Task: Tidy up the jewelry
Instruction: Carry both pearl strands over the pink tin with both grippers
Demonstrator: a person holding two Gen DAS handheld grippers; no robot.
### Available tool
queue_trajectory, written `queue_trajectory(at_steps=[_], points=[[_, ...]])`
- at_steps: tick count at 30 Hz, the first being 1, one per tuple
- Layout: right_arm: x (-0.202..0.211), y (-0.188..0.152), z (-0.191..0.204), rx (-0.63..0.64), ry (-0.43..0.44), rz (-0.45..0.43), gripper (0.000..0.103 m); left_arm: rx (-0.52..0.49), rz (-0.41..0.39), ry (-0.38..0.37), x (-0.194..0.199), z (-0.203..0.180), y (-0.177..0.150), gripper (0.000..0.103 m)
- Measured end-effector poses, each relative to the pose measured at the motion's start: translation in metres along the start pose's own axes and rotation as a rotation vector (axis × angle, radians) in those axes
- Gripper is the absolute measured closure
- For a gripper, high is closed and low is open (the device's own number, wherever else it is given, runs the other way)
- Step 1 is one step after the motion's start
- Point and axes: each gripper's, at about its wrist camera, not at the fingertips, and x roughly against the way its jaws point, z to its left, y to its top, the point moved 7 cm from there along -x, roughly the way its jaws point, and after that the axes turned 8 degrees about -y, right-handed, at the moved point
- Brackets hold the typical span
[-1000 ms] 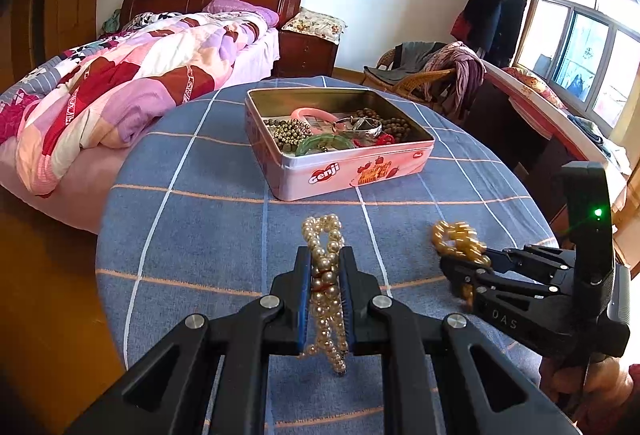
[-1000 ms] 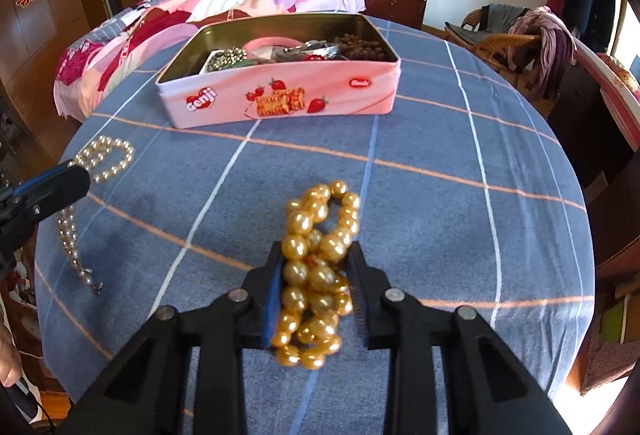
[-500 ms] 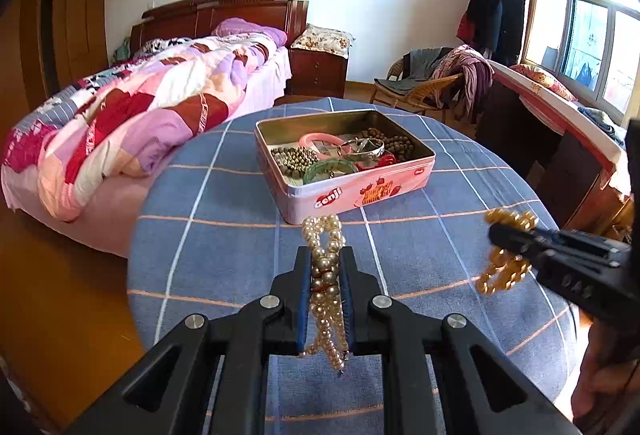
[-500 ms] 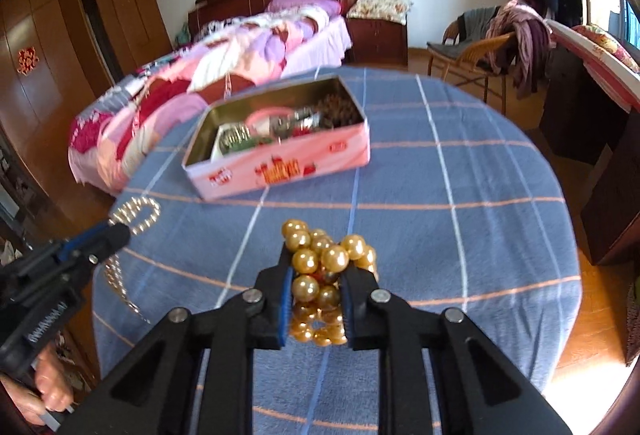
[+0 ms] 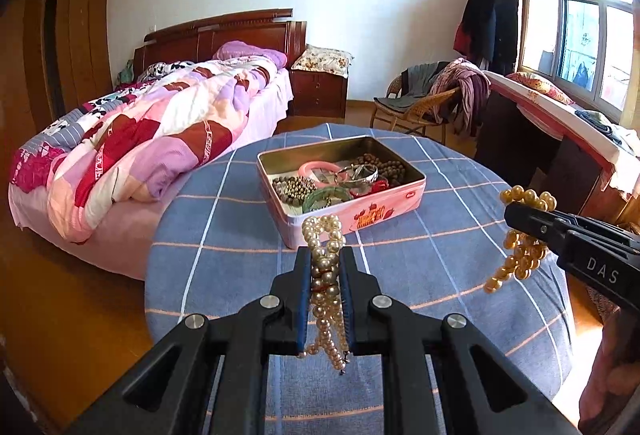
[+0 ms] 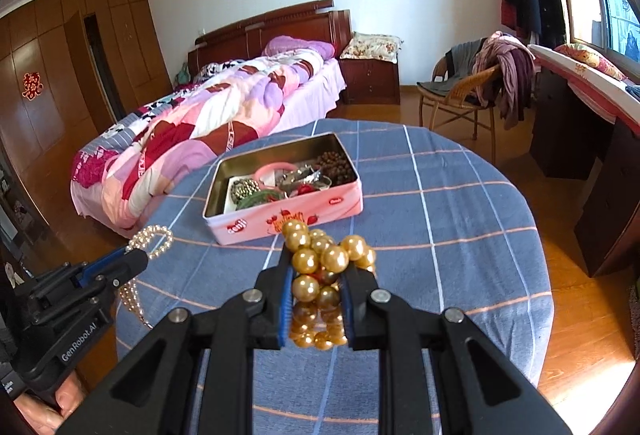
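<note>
My left gripper [image 5: 325, 255] is shut on a white pearl necklace [image 5: 326, 275] and holds it in the air above the blue checked table [image 5: 224, 227]. My right gripper [image 6: 316, 267] is shut on a gold bead necklace [image 6: 320, 263], also lifted off the table. An open pink tin [image 5: 384, 205] holding several pieces of jewelry sits at the table's middle, ahead of both grippers; it also shows in the right wrist view [image 6: 320, 205]. The right gripper with its gold beads [image 5: 520, 255] shows at the right of the left wrist view. The left gripper with its pearls [image 6: 154, 241] shows at the left of the right wrist view.
A bed with a patchwork quilt [image 5: 140, 139] stands left of the round table. A wicker chair with clothes [image 5: 432, 107] and a dark desk [image 5: 540, 151] stand behind and to the right. The floor drops off all round the table edge.
Both grippers have risen off the table with their necklaces, which now hang in the air. The tin and table look farther below and ahead.
</note>
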Motion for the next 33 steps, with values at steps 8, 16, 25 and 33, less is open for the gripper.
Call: queue_trajectory(at_steps=[8,16,25,33], points=[[0.012,0.013,0.000,-0.005,-0.001,-0.054,0.081,-0.005,-0.019,-0.004,0.000,-0.003,0.009,0.090],[0.010,0.022,0.001,-0.009,0.000,-0.074,0.081,-0.010,-0.019,-0.012,-0.009,-0.006,0.018,0.090],[0.007,0.039,0.000,-0.019,0.005,-0.092,0.081,-0.005,-0.017,-0.024,-0.020,-0.009,0.030,0.090],[0.003,0.050,0.000,-0.019,0.005,-0.101,0.081,-0.002,-0.024,-0.030,-0.028,-0.011,0.044,0.090]])
